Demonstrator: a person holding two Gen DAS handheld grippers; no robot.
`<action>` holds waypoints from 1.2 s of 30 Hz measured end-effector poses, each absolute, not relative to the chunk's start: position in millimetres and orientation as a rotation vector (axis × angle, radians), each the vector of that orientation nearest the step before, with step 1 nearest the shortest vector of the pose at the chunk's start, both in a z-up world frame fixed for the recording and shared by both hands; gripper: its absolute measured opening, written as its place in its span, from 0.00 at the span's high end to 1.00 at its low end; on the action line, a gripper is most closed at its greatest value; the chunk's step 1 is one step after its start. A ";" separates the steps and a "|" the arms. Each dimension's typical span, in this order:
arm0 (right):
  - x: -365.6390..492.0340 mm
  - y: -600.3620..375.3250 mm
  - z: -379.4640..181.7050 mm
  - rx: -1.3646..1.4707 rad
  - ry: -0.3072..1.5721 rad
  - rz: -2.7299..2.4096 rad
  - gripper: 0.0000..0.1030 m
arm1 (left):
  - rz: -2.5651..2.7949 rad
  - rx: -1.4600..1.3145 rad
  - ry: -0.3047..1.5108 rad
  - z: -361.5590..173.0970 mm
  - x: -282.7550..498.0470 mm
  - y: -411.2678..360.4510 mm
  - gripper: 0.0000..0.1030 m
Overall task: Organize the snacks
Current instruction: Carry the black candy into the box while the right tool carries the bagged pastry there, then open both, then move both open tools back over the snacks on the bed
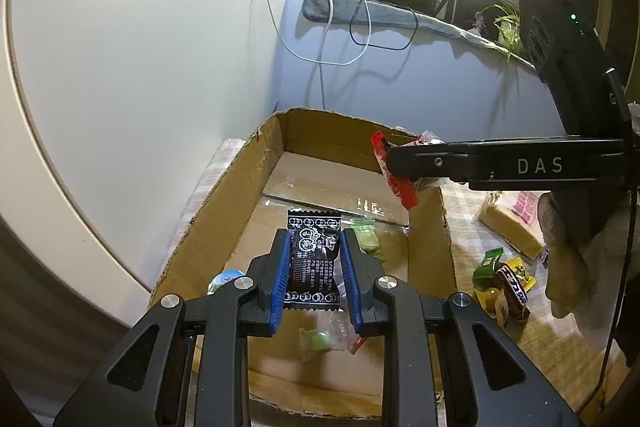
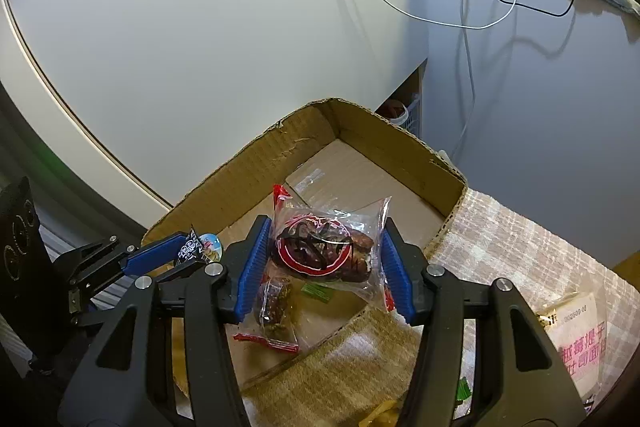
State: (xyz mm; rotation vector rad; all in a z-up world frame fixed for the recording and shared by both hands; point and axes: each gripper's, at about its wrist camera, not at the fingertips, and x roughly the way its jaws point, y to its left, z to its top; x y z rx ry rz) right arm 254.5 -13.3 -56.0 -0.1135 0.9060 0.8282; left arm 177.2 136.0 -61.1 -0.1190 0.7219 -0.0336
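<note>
My left gripper (image 1: 316, 239) is shut on a black snack packet (image 1: 314, 259) with white print, held above the open cardboard box (image 1: 240, 187). In the right wrist view the same gripper (image 2: 188, 251) comes in from the left over the box's near corner. My right gripper (image 2: 326, 227) is shut on a clear packet with red print (image 2: 320, 247) and a brown snack inside, held over the box (image 2: 240, 171). From the left wrist view that gripper (image 1: 390, 163) reaches in over the box's right wall with the red packet (image 1: 400, 187) hanging from it.
On the box floor lie green packets (image 1: 368, 239), a round lidded cup (image 1: 226, 279), a green candy (image 1: 320, 341) and a small clear packet (image 2: 276, 303). More snacks (image 1: 504, 287) and a pink-labelled pack (image 2: 580, 339) lie on the checked cloth at right. A wall with cables stands behind.
</note>
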 end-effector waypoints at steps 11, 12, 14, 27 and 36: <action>250.7 -9.7 -49.4 -0.139 0.879 0.826 0.36 | -0.014 -0.095 0.715 -58.3 174.3 132.7 0.58; 250.6 -10.7 -47.9 -0.135 0.874 0.825 0.33 | -0.008 -0.093 0.712 -58.0 173.9 132.8 0.49; 249.9 -12.1 -45.8 -0.134 0.864 0.819 0.26 | -0.005 -0.091 0.706 -57.0 173.1 132.8 0.45; 242.3 -24.6 -32.8 -0.132 0.824 0.788 0.08 | -0.012 -0.078 0.686 -48.1 165.6 124.6 0.35; 226.9 -42.6 -19.5 -0.133 0.792 0.789 0.08 | -0.011 -0.082 0.665 -37.4 153.3 116.2 0.35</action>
